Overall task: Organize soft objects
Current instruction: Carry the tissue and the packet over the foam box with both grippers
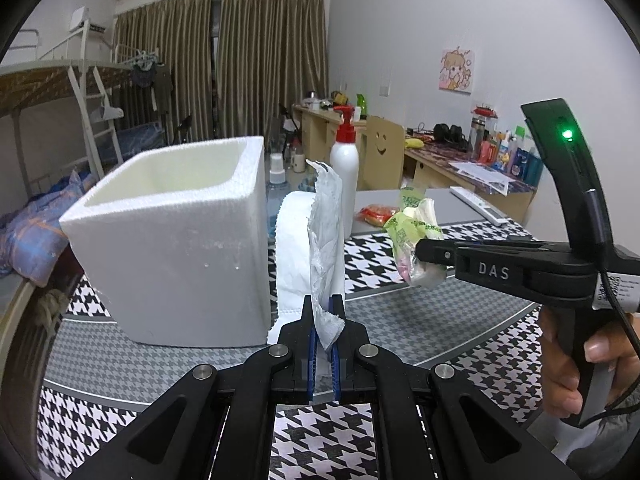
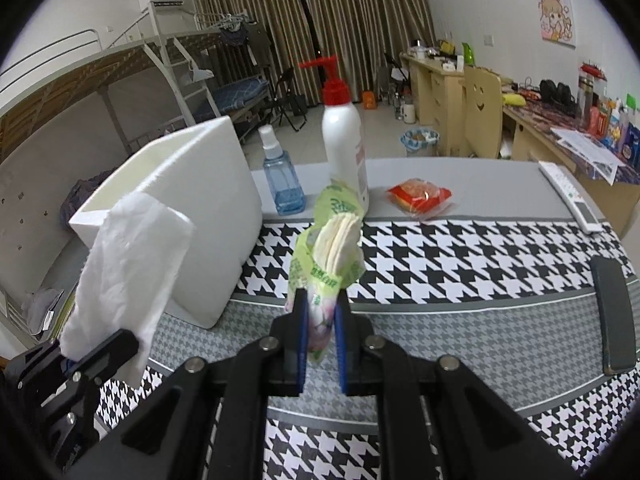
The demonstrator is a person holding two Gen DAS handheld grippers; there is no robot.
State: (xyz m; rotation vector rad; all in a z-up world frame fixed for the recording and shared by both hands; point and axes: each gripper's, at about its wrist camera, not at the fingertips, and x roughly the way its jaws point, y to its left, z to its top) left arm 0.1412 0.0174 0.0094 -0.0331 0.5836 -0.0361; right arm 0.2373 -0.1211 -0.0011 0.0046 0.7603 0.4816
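The left gripper (image 1: pixel 325 320) has its jaws clamped on a crumpled white paper tissue (image 1: pixel 326 240), held clear of the houndstooth-patterned tablecloth (image 1: pixel 400 304) just beside the open white foam box (image 1: pixel 180 240). The right gripper (image 2: pixel 320 316) is closed on a green-printed plastic pack of round cotton pads (image 2: pixel 332 240), also lifted off the cloth, with the pads spilling from its open top.

Judgement: the step in hand is carrying both soft items to the box. To do it well:
- Bring each item above the rim before releasing.
- Keep the pack's open end up, or the pads may fall out.
- Drop one at a time so the grippers do not collide.
- Avoid nudging the light box or the white pump bottle with red top (image 2: pixel 344 136).
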